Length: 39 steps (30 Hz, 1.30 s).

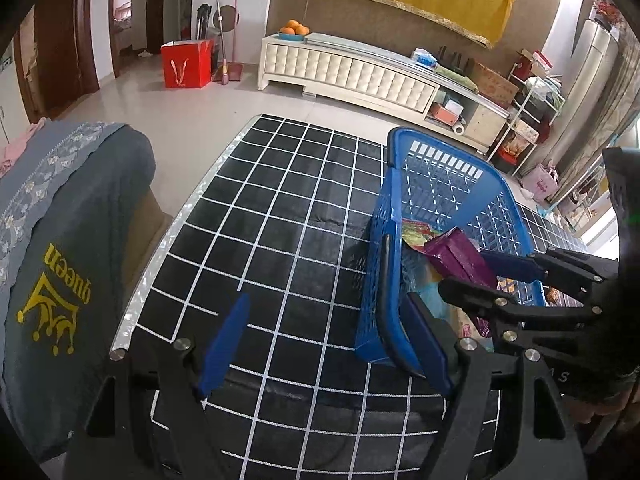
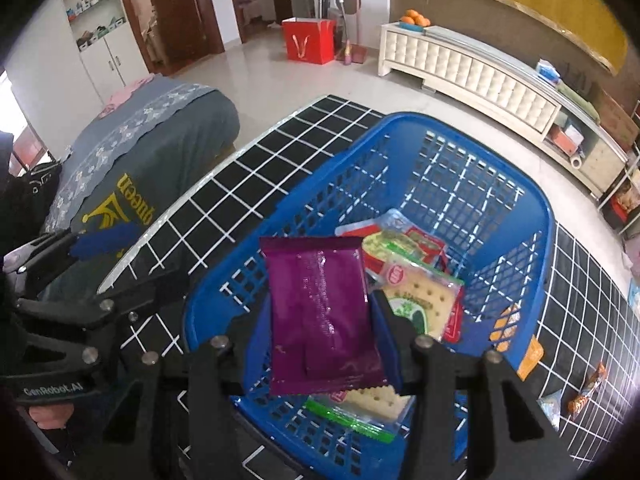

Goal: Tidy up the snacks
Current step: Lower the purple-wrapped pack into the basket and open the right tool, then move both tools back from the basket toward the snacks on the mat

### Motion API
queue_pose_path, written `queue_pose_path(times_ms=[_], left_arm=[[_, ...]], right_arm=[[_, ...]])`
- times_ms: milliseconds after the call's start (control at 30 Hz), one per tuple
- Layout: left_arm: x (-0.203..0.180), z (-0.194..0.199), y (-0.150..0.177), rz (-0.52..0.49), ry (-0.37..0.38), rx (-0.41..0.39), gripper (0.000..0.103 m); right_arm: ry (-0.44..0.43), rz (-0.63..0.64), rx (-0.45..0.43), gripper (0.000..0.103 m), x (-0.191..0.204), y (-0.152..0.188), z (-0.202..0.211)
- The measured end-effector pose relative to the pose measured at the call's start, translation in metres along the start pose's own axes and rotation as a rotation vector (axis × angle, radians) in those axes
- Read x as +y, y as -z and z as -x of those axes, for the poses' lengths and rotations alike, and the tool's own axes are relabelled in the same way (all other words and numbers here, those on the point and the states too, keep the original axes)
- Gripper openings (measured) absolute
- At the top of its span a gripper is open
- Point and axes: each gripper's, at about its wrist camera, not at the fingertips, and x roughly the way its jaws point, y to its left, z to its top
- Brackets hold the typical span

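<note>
A blue plastic basket [image 2: 516,216] stands on the black grid-patterned table [image 1: 280,216] and holds several cracker packets [image 2: 420,292]. My right gripper [image 2: 324,320] is shut on a purple snack packet [image 2: 320,304] and holds it over the basket's near end; the packet [image 1: 460,258] and the right gripper [image 1: 492,276] also show in the left wrist view. My left gripper [image 1: 328,340] is open and empty, just left of the basket [image 1: 440,184], with its right finger by the basket's near wall.
Loose snack packets [image 2: 528,354] lie on the table right of the basket. A grey cloth-covered chair [image 1: 68,240] stands at the table's left edge. A white cabinet [image 1: 348,68] and a red bag [image 1: 186,64] stand on the floor beyond.
</note>
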Motion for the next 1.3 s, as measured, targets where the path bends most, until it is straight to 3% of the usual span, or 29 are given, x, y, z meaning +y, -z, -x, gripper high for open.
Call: queue_pose_path(times_ms=[133,200,267,600,1300], left_arm=[[0.004,0.001,0.007,0.025,0.017,0.01,0.076],[0.004,0.001,0.011,0.02,0.014,0.013,0.076],[0.002,0.003,0.012,0.016,0.0,0.014,0.076],[-0.021,0.024,0.014,-0.05,-0.007,-0.05,0.076],[-0.146,0.068,0.023,-0.226,0.092,-0.137,0.076]], right_arm=[[-0.002,0.006,0.011,0.057,0.004,-0.001,-0.008],[-0.02,-0.008,0.013,0.074,0.002,0.0,-0.01],[-0.022,-0.028,-0.004,0.078,-0.002,0.001,-0.006],[0.029,-0.051,-0.091,0.078,-0.015,0.022,0.04],[0.156,-0.194,-0.241,0.083,-0.094,0.103,0.163]])
